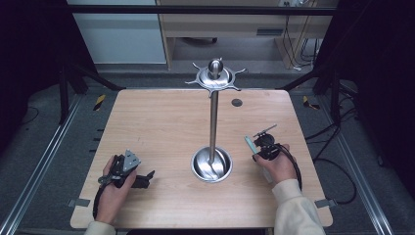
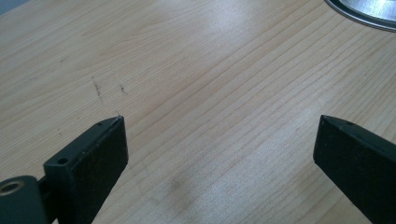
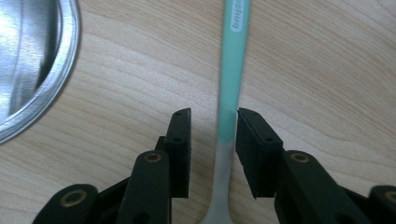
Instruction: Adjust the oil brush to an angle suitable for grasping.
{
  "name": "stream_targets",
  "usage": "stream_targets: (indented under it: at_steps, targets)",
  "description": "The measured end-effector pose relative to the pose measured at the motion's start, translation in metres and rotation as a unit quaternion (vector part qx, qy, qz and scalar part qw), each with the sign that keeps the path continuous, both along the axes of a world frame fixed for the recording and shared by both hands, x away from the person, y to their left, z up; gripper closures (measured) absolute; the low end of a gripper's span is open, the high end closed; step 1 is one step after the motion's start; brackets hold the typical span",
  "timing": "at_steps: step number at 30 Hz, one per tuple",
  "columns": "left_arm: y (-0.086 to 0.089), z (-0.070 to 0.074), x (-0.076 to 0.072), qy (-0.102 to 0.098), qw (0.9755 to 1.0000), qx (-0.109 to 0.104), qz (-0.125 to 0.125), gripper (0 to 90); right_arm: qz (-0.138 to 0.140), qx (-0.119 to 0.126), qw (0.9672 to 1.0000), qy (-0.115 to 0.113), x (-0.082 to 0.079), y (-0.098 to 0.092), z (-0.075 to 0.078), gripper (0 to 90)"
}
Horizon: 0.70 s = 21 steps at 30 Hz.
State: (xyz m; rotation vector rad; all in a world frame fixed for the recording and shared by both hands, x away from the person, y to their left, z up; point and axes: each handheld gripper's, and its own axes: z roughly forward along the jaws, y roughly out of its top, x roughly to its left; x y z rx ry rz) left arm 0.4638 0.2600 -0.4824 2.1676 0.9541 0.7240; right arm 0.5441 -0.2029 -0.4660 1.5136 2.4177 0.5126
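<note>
- The right gripper (image 3: 212, 154) sits low in the right gripper view with its jaws partly apart around a mint-green handled utensil (image 3: 232, 70). The right pad seems to touch the handle, while the left pad is clearly away from it, so I judge that it is not clamped yet.
- The utensil lies flat on the wooden table (image 1: 156, 127). In the high view its green end (image 1: 249, 143) is at the right of centre, just beside the right hand (image 1: 279, 166).
- To do this grasp well, I would centre the handle between both pads first, then close evenly, so the thin handle does not roll or slide sideways.
- The left gripper (image 2: 219, 149) has its jaws wide apart over bare wood, with nothing between them. In the high view it rests at the lower left (image 1: 128, 171).
- A steel stand (image 1: 213, 117) rises in the middle of the table, from a round bowl-like base (image 1: 211, 165) up to a top with hooks (image 1: 214, 77). Probably the utensil must go there.
- The table is pale wood grain, with a small dark round hole (image 1: 237, 103) in the upper right part.
- Around it I see grey floor, black frame posts and cables at the right edge.
</note>
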Motion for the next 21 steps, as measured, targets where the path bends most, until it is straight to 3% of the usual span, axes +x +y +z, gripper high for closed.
stream_targets:
  at_steps: [21]
  targets:
    - [0.0003, 0.0, 0.0001, 0.0, 1.0, -0.001, 0.001, 2.7, -0.018, -0.002, 0.9994, 0.029, 0.0059, -0.0072, -0.0046, 78.1]
